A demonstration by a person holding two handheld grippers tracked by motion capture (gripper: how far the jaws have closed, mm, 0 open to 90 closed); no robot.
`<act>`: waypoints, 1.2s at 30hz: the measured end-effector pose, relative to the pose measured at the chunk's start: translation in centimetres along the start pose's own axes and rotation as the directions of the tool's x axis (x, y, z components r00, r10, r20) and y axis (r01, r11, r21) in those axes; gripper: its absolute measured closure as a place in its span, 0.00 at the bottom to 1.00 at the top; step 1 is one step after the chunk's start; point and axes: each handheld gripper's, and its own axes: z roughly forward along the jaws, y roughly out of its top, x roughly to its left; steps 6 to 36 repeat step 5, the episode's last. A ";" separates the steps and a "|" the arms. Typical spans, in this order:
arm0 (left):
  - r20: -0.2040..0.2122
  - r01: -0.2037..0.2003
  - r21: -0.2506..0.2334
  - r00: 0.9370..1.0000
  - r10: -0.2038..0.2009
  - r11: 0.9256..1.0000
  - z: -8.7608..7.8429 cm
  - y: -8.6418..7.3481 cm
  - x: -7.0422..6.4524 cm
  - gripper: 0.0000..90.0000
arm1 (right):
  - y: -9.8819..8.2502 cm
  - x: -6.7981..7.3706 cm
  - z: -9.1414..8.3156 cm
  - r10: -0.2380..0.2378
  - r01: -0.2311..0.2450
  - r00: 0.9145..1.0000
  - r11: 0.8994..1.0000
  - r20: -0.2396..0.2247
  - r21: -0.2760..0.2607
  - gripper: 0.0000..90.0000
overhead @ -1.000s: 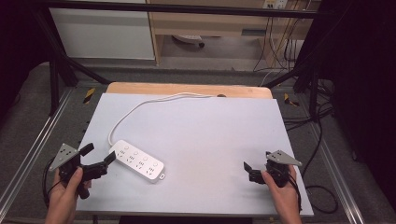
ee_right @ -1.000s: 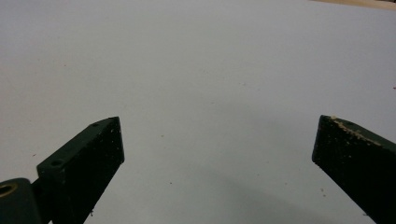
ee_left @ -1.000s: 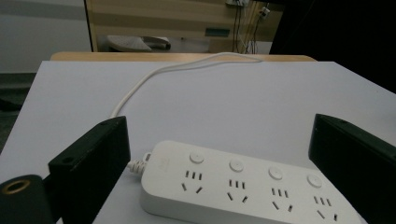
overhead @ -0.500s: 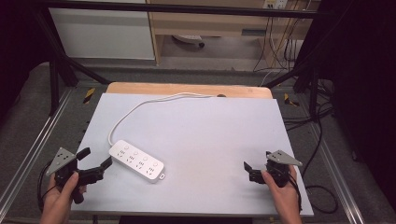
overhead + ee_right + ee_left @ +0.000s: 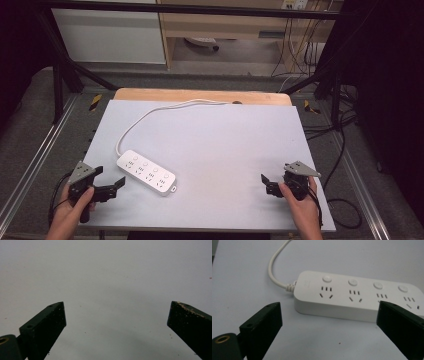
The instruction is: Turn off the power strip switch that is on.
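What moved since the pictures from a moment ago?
The left gripper pulled back from the power strip, toward the person and the table's left edge; its jaws are open, holding nothing. The power strip, its cord and the open right gripper stayed put.

White power strip (image 5: 146, 172) with white round buttons, dark socket slots, white cord (image 5: 150, 114). Counter (image 5: 215, 145) pale grey-lilac, plain, light wood strip at far edge. Left tongs (image 5: 111, 181) and right tongs (image 5: 265, 183) black, grey plates on top; right jaws dust-speckled.
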 end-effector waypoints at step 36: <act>0.004 -0.016 0.005 1.000 0.016 1.000 0.2 0.1 -0.5 0.07 | -0.7 -0.2 1.8 0.012 -0.018 0.998 0.995 0.063 0.102 0.04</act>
